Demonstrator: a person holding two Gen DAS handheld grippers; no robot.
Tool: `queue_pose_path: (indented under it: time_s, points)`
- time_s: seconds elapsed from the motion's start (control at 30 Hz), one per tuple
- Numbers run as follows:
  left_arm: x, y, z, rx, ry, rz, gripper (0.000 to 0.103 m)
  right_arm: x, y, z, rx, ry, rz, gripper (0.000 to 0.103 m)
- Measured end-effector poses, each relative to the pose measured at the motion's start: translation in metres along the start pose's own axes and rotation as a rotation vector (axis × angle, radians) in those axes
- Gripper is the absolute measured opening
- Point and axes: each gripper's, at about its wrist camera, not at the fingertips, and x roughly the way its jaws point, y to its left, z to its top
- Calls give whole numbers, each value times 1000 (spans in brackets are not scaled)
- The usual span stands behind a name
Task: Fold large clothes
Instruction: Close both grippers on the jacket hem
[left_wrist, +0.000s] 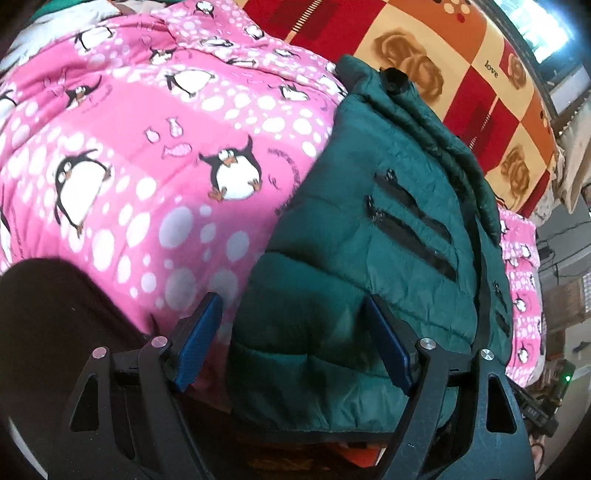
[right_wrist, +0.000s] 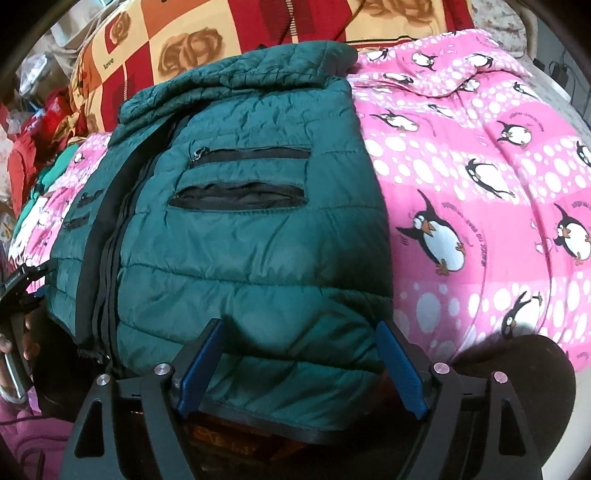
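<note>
Left gripper (left_wrist: 293, 341) spread wide, empty, over near hem corner of dark green quilted puffer jacket (left_wrist: 388, 229). Right gripper (right_wrist: 301, 363) likewise released above hem. Jacket lay partly folded on pink penguin-print blanket (right_wrist: 480, 177) over bed. Judged light, soft, puffy, slippery shell; springs back. Best hold: hem edge corners. Checked red-orange cover (left_wrist: 461, 66) read "love".

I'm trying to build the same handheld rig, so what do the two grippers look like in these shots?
Both look alike. The left gripper and the right gripper each have two flat blue pads set on black linkage arms with triangular cut-outs, pinned by round silver bolts. In the right wrist view, the other gripper's black body with small white lettering shows at the left edge. No cables or sleeves show.
</note>
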Motion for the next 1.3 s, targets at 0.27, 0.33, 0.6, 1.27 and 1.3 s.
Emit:
queue_pose_path:
  time_s: [0.27, 0.33, 0.6, 1.27, 1.3]
  points:
    - [9, -11, -19, 82, 31, 18, 91, 6, -21, -5, 93, 15, 31, 82]
    - [10, -11, -21, 75, 26, 19, 91, 15, -17, -8, 95, 50, 82, 82]
    - [10, -12, -28, 56, 9, 23, 91, 20, -18, -4, 108, 75, 226, 83]
    - [15, -13, -24, -6, 5, 24, 91, 31, -1, -2, -68, 110, 184, 62]
    - [16, -13, -24, -9, 1, 26, 91, 33, 1, 0, -67, 113, 177, 62]
